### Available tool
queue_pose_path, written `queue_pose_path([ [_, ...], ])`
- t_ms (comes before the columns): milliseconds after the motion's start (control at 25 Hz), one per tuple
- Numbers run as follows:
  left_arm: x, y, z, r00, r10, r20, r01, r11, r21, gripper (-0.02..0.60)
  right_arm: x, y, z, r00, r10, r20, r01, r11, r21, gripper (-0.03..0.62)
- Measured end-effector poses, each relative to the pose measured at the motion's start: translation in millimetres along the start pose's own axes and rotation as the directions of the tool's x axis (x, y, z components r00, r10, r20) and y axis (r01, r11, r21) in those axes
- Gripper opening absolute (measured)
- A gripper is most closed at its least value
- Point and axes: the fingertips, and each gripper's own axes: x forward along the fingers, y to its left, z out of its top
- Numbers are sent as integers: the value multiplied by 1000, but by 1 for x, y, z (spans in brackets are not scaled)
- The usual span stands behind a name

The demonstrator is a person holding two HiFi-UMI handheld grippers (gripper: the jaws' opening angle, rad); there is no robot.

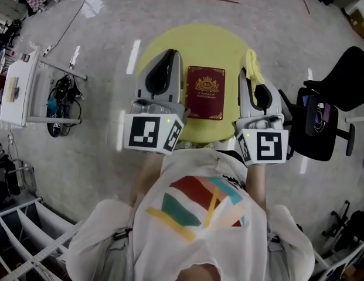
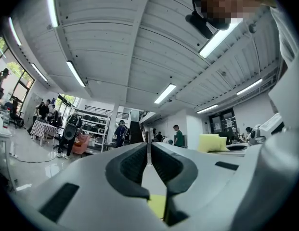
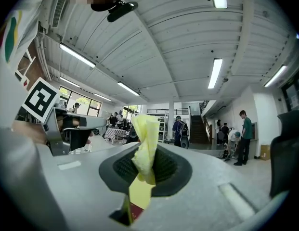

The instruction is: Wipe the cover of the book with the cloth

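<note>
Book (image 1: 206, 92) maroon, rectangular | right tool (image 3: 148, 163) pinching crumpled yellow cloth (image 3: 145, 134) | left tool (image 2: 149, 159) clenched, empty

We've got the book (image 1: 206, 92) lying mid-worktop (image 1: 217, 43), with the left hand-held gripper (image 1: 169, 57) just beside it on its left. The right hand-held gripper (image 1: 247, 78) sits on its right, the cloth (image 1: 255, 70) between its jaws. A chair (image 1: 340, 92) is further right.

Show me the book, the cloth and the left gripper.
book (image 1: 206, 92), head view, middle of the red cover
yellow cloth (image 3: 145, 148), right gripper view, bunch between the jaws
left gripper (image 2: 149, 147), left gripper view, where its fingertips meet
</note>
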Motion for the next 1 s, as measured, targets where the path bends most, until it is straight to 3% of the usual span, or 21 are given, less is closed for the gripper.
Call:
queue_pose_path([
  [440,9,4,-12,999,-2,-37,1,1000,-22,22,-3,-9,-4,1000,-14,-8,14,1000,6,29],
  [600,12,2,-23,997,-15,-69,12,999,-42,107,-4,-9,-8,1000,-8,-20,8,1000,11,29],
  [880,12,1,-58,989,-34,-141,20,995,-96,189,-7,-5,-14,999,9,-35,-8,1000,25,29],
  [1000,12,5,-81,980,-26,-196,3,993,-118,193,-8,-3,-17,999,19,-47,-18,999,30,29],
])
